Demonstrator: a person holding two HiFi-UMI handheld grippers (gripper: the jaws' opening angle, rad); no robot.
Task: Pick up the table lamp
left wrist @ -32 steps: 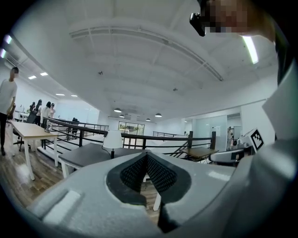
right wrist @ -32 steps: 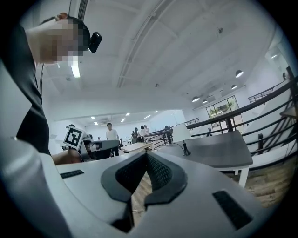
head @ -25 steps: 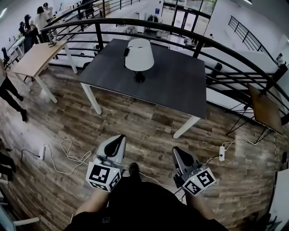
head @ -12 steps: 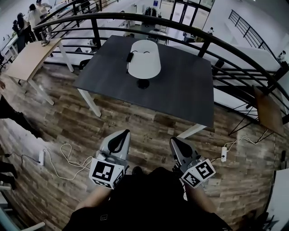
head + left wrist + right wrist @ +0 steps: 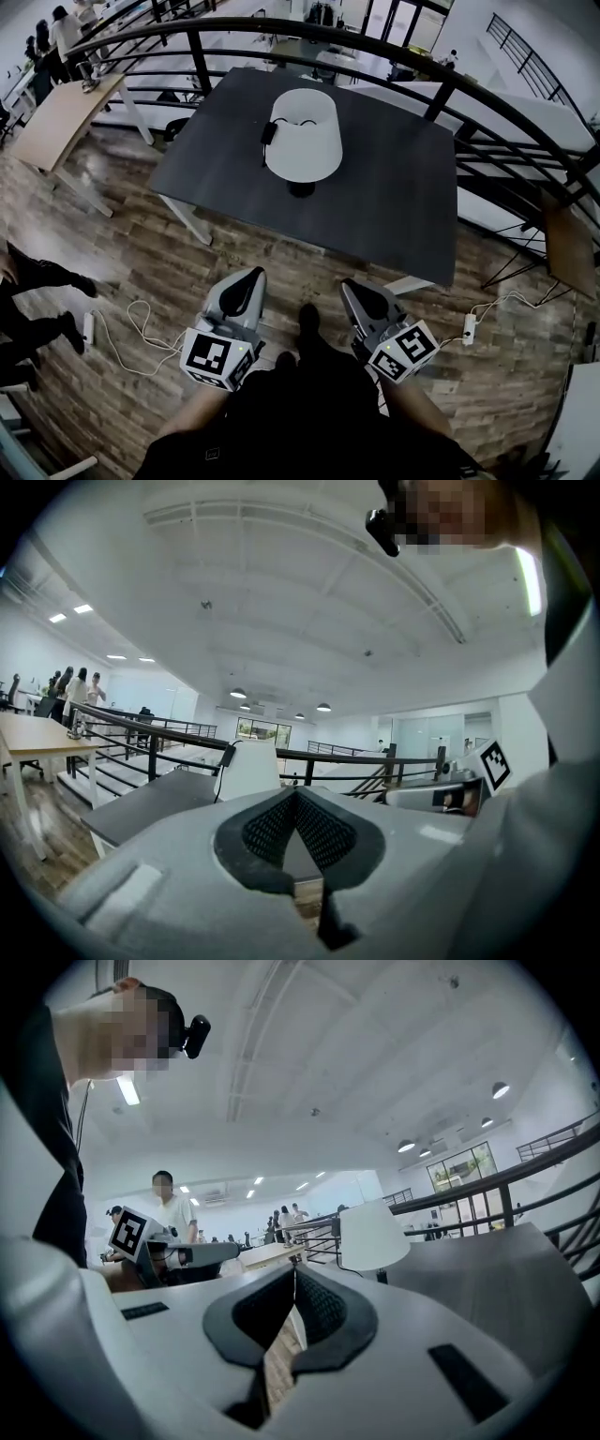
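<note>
Left gripper (image 5: 249, 275) and right gripper (image 5: 351, 285) sat low over the wood floor (image 5: 141, 253), both with jaws pressed together, nothing between them. Table lamp (image 5: 305, 141) stood upright on the dark table (image 5: 394, 197) ahead, well apart from both. Black railing (image 5: 441, 80) curved behind it.

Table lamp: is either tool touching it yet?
No, the table lamp stands alone on the dark table, while the left tool and right tool hover short of its near edge.
</note>
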